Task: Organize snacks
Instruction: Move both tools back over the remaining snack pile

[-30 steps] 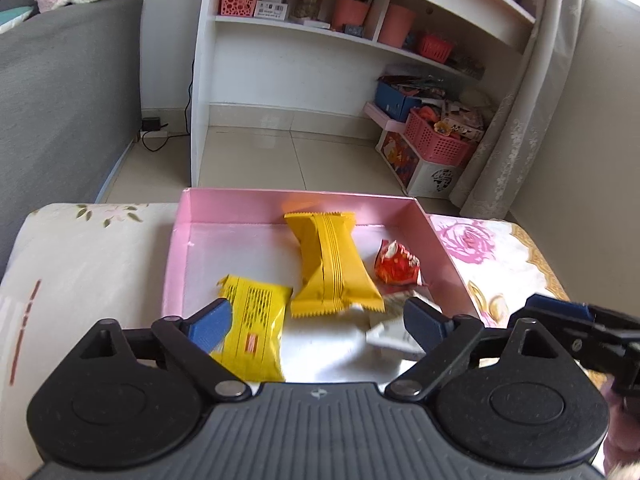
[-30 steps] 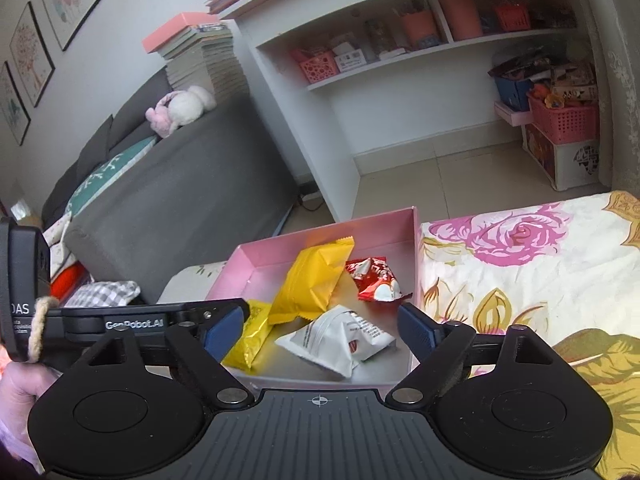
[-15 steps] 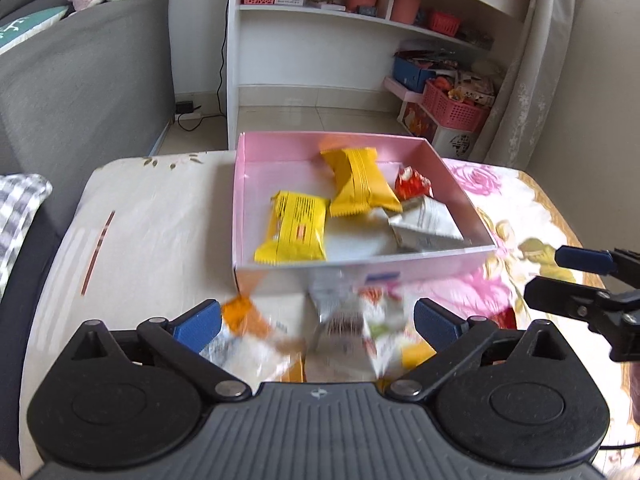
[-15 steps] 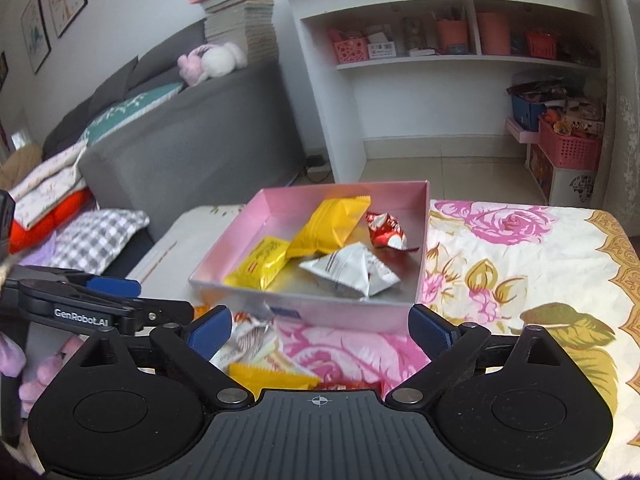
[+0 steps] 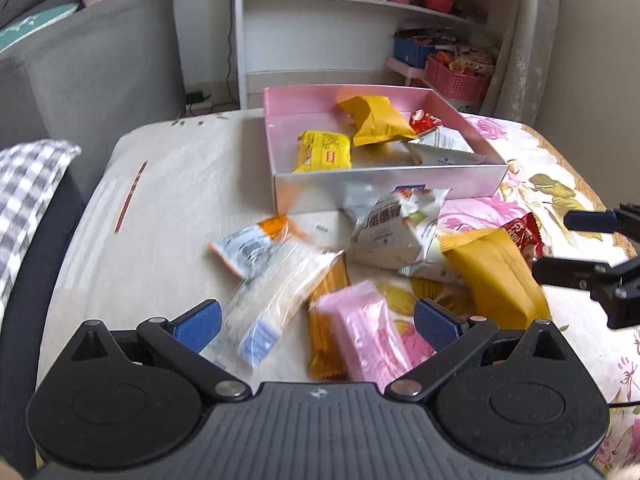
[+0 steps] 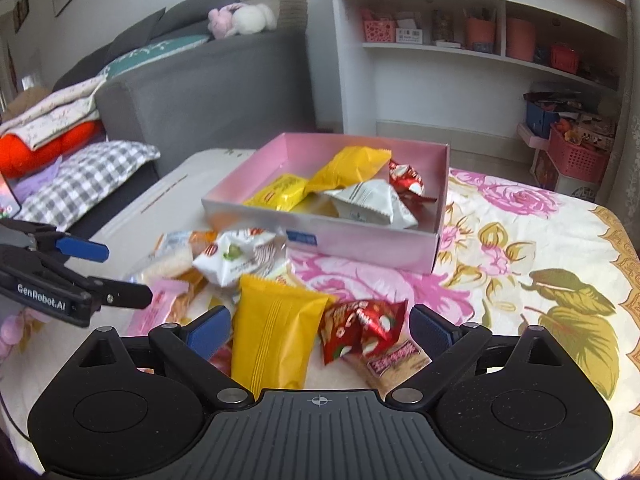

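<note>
A pink box point(image 5: 472, 184) point(image 6: 360, 242) on the table holds several snack packets. A loose pile lies in front of it: a pink packet point(image 5: 368, 336), a clear rice-cracker packet point(image 5: 276, 292), a white packet point(image 5: 388, 232) point(image 6: 240, 258), a large yellow packet point(image 5: 496, 280) point(image 6: 276, 336) and a red packet point(image 6: 360, 326). My left gripper point(image 5: 318, 322) is open and empty above the pink and clear packets. My right gripper point(image 6: 320, 330) is open and empty above the yellow and red packets; it also shows at the right of the left wrist view point(image 5: 560, 244).
The table carries a floral cloth point(image 6: 520, 240). A grey sofa point(image 6: 200, 92) with a checked cushion point(image 6: 80, 180) stands to the left. A white shelf unit point(image 5: 360, 20) and pink baskets point(image 5: 456, 80) stand on the floor beyond the table.
Both grippers have pulled back from over the pink box toward the near side of the table. The loose pile of packets has come into view under them. Both stay open.
</note>
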`<state>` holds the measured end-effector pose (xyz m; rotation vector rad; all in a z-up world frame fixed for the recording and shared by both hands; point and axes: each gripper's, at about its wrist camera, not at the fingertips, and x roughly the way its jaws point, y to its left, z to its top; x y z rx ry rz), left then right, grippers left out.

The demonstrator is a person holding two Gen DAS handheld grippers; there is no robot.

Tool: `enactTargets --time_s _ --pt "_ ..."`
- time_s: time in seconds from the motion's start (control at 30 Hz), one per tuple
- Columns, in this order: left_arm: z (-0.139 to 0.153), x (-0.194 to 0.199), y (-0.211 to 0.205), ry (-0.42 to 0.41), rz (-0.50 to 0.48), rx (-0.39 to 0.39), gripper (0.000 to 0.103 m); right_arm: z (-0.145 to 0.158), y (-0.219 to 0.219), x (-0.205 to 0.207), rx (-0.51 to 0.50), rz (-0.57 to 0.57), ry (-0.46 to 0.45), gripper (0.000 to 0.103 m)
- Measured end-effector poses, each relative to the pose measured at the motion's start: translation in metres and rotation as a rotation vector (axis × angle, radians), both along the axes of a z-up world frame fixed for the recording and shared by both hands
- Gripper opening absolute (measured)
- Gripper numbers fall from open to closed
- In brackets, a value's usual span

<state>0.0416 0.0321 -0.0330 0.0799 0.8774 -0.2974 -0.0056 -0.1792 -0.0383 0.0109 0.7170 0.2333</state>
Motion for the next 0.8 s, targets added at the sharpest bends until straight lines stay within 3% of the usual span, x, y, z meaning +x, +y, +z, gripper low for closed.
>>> enactTargets --time_s 0.37,0.53,0.8 --pt "-0.021 -0.02 -0.01 0.049 -0.026 -0.04 0.103 -0.022 0.015 -0.019 -0.05 0.069 0.03 0.097" --pt "-0.031 -0.033 -0.018 0.015 -0.015 -0.021 0.102 -0.032 0.022 -0.023 -0.088 0.095 0.036 0.097" --pt "-0.035 -0.038 -0.022 -0.007 -0.013 -0.018 0.089 -0.042 0.028 -0.023 -0.092 0.116 0.057 0.097"
